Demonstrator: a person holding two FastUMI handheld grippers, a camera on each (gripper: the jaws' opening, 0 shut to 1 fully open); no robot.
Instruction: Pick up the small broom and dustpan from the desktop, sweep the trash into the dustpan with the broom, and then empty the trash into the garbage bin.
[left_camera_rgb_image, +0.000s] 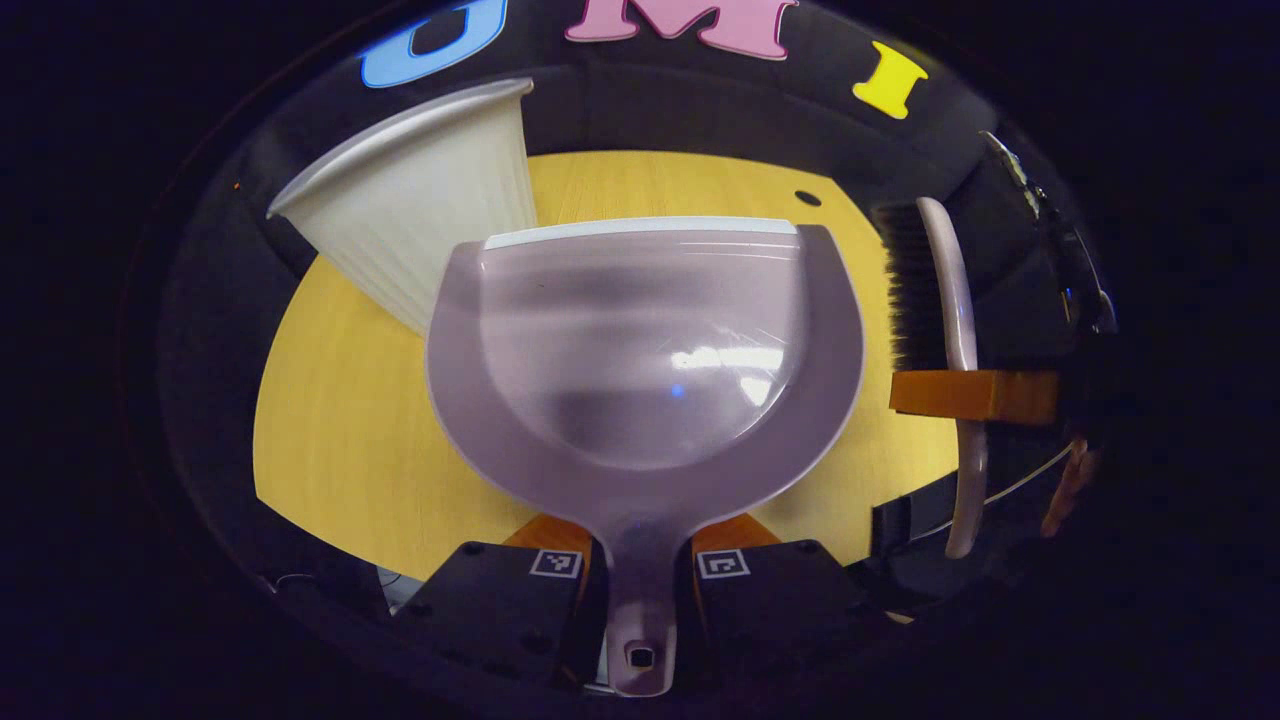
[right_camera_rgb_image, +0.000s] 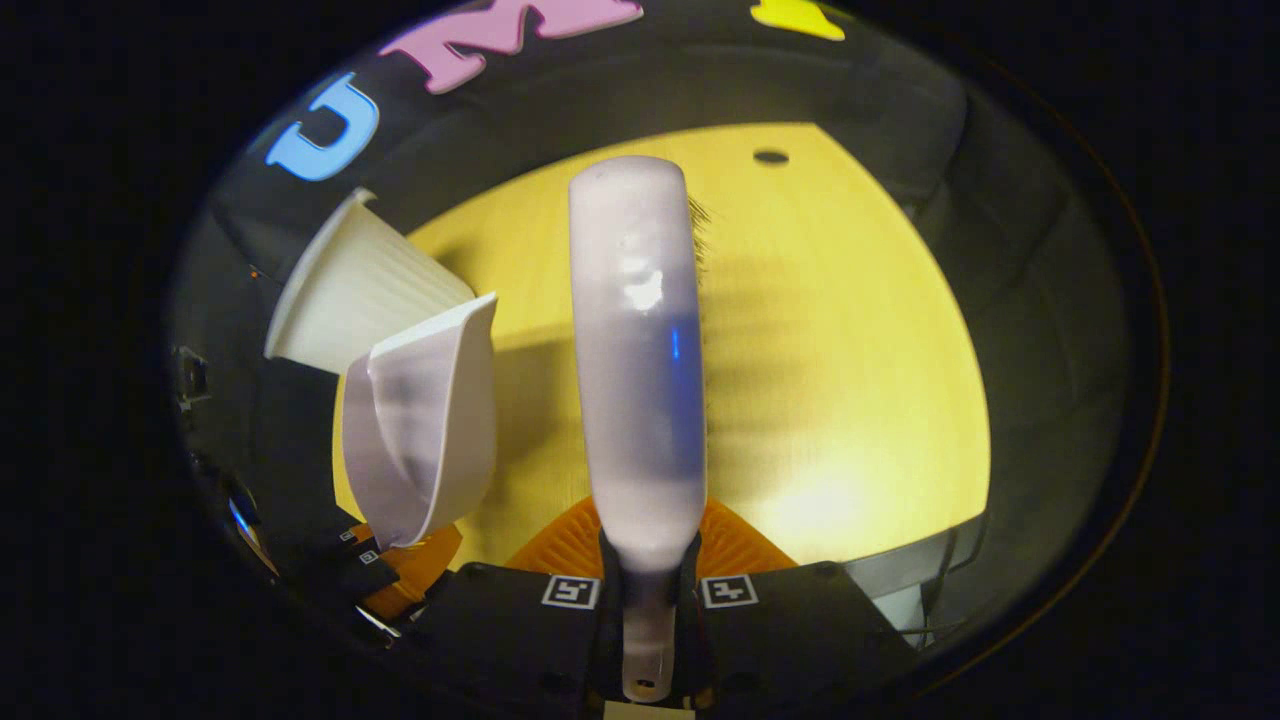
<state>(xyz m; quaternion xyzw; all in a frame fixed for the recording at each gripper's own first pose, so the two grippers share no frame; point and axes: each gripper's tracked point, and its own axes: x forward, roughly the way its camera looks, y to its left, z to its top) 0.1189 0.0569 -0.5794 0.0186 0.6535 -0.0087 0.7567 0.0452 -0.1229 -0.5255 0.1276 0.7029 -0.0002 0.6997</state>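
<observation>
In the left gripper view we record, from the left, a white ribbed plastic garbage bin (left_camera_rgb_image: 420, 215) standing at the far edge of the yellow wooden bench (left_camera_rgb_image: 330, 430); its interior is hidden from us. The left hand-held gripper (left_camera_rgb_image: 640, 575) is clamped on the handle of the pale lilac plastic dustpan (left_camera_rgb_image: 645, 360), whose pan holds no trash. In the right gripper view, the right hand-held gripper (right_camera_rgb_image: 650, 595) grips the lilac-backed, dark-bristled small broom (right_camera_rgb_image: 635, 360), raised above the bench.
</observation>
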